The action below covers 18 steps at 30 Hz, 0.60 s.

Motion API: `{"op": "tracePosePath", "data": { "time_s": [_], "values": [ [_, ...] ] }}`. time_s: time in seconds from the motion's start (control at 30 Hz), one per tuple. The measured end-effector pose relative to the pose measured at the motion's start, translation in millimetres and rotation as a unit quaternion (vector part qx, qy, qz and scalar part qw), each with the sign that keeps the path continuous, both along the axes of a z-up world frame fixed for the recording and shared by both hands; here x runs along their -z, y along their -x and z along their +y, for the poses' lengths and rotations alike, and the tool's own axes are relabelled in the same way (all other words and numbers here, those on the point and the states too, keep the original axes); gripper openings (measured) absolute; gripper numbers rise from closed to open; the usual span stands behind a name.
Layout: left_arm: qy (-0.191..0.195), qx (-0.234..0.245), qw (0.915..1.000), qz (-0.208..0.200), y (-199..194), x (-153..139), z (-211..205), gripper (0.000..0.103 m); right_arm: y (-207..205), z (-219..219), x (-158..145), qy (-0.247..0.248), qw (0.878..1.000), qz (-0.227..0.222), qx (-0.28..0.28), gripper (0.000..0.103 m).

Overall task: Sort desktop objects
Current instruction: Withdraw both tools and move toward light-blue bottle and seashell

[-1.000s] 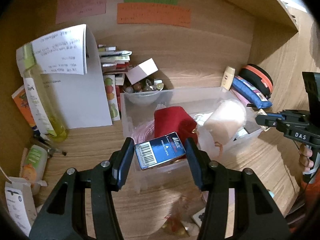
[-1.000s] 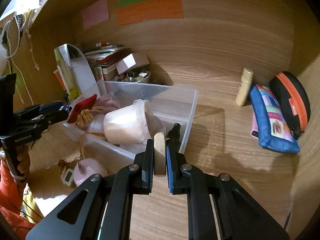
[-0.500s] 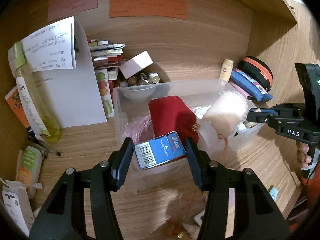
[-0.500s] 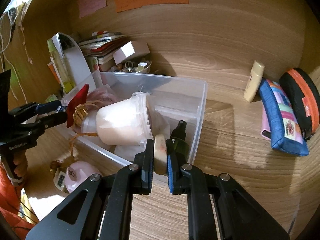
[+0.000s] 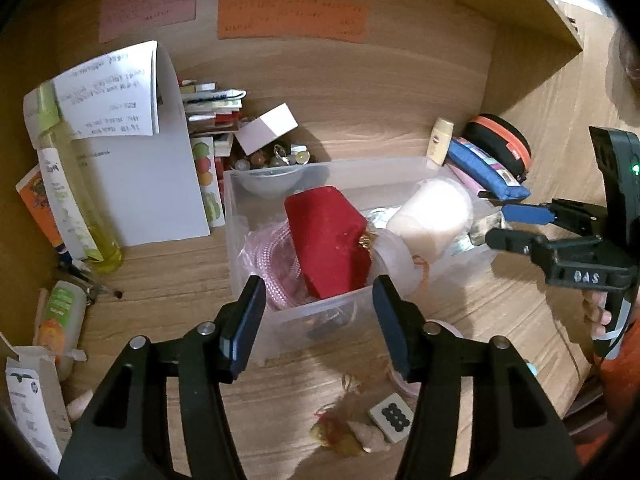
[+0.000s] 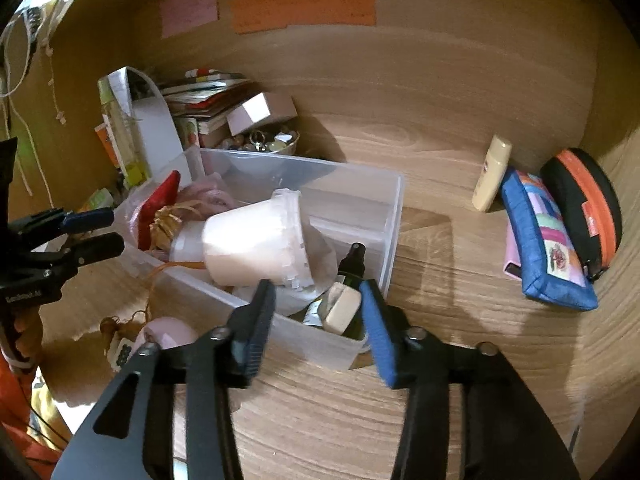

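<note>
Left wrist view: clear plastic bin [image 5: 256, 216] sits mid-desk, near rim just beyond the left gripper [image 5: 320, 300]. Its jaws are opening, spread w/ nothing between the pads; they straddle the bin's near wall. Inside the bin: red velvet box [image 5: 326, 236] tilted, long axis running from near wall toward back; pale tub [image 5: 432, 220] on its side to the right of it. Right of the bin, the right gripper [image 5: 494, 226] reaches over the rim, a hand [image 5: 596, 308] on its grip. Left of the bin: bare wood strip, then white paper sheet [image 5: 148, 184] and yellow bottle [image 5: 80, 208]. In front of the bin: small charm w/ die [image 5: 392, 416] on the desk.

Right wrist view: right gripper [image 6: 316, 308] jaws opening, pads apart, not pressing anything. Beige eraser-like block [image 6: 344, 308] lies btwn them in the bin's near right corner, leaning on a dark spray bottle [image 6: 352, 268] whose nozzle points away toward the back wall. Tub's mouth faces right. Right of the bin: wide open desk up to blue pouch [image 6: 544, 240], black-orange case [image 6: 588, 204] and cream tube [image 6: 492, 172] standing by the back wall.
</note>
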<state>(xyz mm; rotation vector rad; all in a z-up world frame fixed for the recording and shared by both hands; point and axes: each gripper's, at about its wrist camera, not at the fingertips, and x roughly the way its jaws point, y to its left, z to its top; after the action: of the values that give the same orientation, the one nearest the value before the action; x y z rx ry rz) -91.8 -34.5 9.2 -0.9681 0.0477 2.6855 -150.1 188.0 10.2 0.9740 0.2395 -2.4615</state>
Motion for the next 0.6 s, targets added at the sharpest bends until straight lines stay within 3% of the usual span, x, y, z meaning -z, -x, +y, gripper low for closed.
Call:
{"op": "tracePosePath", "data": {
  "time_s": [0.1, 0.17, 0.2, 0.33, 0.6],
  "values": [
    [0.002, -0.005, 0.9999, 0.01, -8, -4, -1, 0.068, -11, -2, -3, -0.009, 1.0, 0.025, 0.006, 0.076],
    [0.005, -0.021, 0.9996, 0.018, -13, -7, -3, 0.091, -18, -4, -5, -0.021, 0.999, 0.037, 0.005, 0.078],
    [0.005, -0.028, 0.9994, 0.022, -14, -8, -5, 0.096, -19, -5, -5, -0.023, 0.999, 0.038, 0.005, 0.083],
    [0.007, -0.06, 0.9978, 0.027, -21, -9, -16, 0.098, -26, -3, -4, -0.026, 0.999, 0.027, 0.001, 0.085],
    [0.035, -0.071, 0.9968, -0.003, -40, 9, -22, 0.098, -45, 3, 11, -0.035, 0.999, 0.001, -0.011, 0.085]
  ]
}}
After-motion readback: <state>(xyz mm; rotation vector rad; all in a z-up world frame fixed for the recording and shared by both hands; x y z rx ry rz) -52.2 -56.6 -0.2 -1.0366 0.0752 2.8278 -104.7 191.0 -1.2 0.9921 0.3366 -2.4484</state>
